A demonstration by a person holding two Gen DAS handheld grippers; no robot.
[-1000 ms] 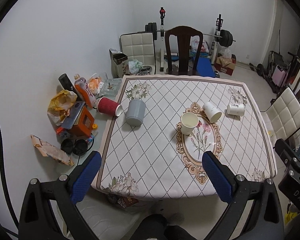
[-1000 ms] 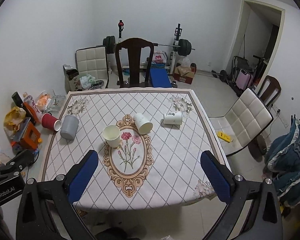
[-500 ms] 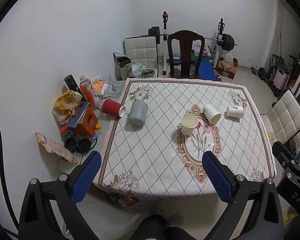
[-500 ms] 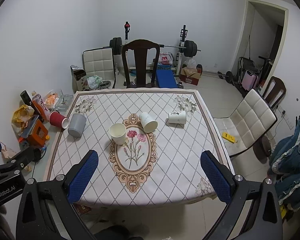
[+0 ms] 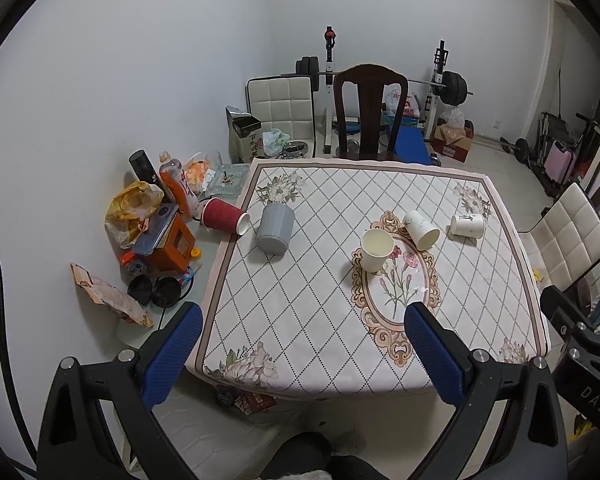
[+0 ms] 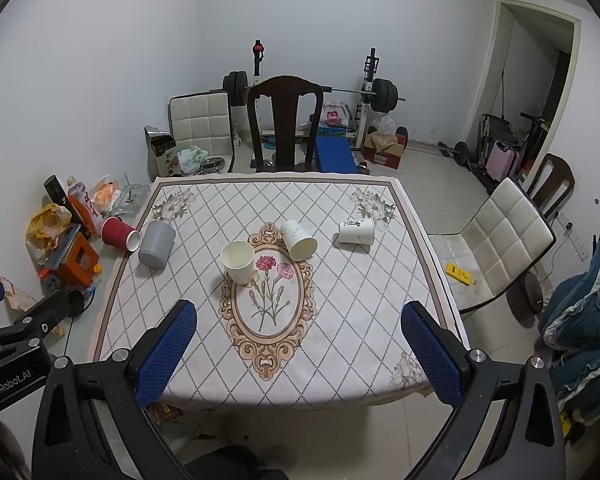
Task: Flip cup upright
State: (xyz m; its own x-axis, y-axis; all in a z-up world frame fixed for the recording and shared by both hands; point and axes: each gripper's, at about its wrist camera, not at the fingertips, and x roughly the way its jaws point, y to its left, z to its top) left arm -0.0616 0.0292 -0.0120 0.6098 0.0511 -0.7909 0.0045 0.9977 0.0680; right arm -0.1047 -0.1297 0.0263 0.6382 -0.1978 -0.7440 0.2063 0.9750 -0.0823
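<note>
- Cups to right lie well beyond both tongs: your left tongs [image 5: 300, 340] and right tongs [image 6: 298, 338] gape wide, empty, short of the tabletop [image 6: 340, 320].
- Paper cup [image 6: 238, 261] already stands upright.
- Tipped cups: white [image 6: 299, 240], printed [image 6: 356, 231], grey [image 6: 156, 244], red [image 6: 119, 233]; reaching in is probably next.

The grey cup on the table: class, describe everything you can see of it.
The grey cup looks like matte plastic or ceramic with faint vertical facets, slightly tapered, no handle visible. It appears to stand mouth down on the patterned tablecloth near the table's left edge. The red ribbed cup lies on its side right beside it; contact unclear.
</note>
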